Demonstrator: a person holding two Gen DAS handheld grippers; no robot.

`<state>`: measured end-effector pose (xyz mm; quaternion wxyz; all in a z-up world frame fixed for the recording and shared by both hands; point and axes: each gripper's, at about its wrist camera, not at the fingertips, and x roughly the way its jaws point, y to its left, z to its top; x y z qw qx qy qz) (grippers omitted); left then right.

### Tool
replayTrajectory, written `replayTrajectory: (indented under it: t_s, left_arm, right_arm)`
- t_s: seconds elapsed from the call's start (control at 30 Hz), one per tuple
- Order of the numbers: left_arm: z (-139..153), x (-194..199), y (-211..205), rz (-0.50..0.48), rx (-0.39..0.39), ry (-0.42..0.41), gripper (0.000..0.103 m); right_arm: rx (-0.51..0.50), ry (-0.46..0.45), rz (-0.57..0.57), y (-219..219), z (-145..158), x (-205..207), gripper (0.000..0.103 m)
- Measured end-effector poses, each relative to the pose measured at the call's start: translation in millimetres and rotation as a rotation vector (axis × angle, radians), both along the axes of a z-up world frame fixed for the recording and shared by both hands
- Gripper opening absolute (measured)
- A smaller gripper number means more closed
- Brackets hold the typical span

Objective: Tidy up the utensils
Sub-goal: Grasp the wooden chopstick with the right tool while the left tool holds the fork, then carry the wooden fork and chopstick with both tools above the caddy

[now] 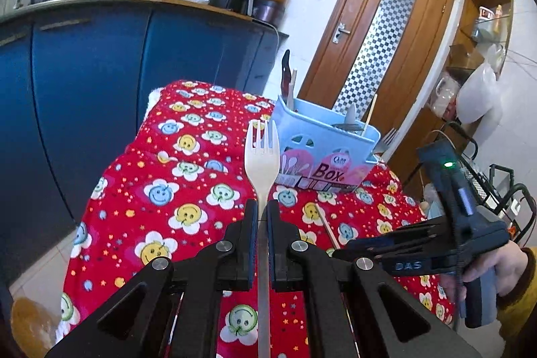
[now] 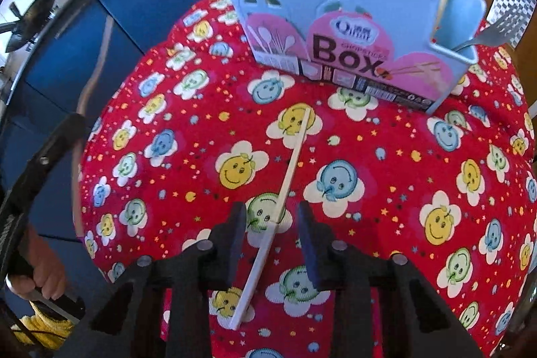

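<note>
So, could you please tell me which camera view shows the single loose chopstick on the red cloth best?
The right wrist view: the pale wooden chopstick lies in full length between the open right gripper fingers. The left wrist view shows only a short stretch beside the left gripper.

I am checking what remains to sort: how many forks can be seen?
2. A white fork is held in the left gripper; a metal fork leans in the blue box. Others may be hidden inside.

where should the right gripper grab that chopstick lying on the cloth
Grip the chopstick near mid-length, coming straight down from above. It lies flat on the red cloth, so only its long sides are free. The open right gripper already straddles it; pinch across its width.
</note>
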<state>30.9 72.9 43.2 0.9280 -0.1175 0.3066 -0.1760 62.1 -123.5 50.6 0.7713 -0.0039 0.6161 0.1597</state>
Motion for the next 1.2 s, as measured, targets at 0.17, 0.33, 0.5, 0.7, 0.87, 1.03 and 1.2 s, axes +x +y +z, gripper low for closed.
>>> replayTrajectory:
  t_s: [0.17,0.33,0.5,0.7,0.87,1.03,1.2]
  left_arm:
    - [5,2,0,-0.005,-0.003,-0.024,0.005]
    - [11,7,-3,-0.006,-0.010,-0.050,0.005]
    - [16,14,-8,-0.011,-0.023,-0.066,0.005]
    - [27,18,-19,-0.033,-0.034,-0.110,0.005]
    - [42,23,-33,-0.054,-0.032,-0.161,0.005]
    - [59,33,-48,-0.049,-0.027,-0.227,0.005]
    - [72,52,-62,-0.037,-0.020,-0.270,0.005]
  right_arm:
    - [-0.015,0.043,-0.011,6,-4,9,0.030]
    - [-0.032,0.043,-0.017,10,-5,13,0.024]
    - [0.009,0.026,-0.063,2,-9,17,0.009]
    - [0.121,-0.064,-0.108,-19,1,-5,0.007]
    - [0.239,-0.178,-0.165,-48,24,-34,0.007]
    - [0.299,-0.316,-0.236,-78,50,-49,0.007]
    - [0.333,-0.477,-0.293,-107,81,-50,0.007]
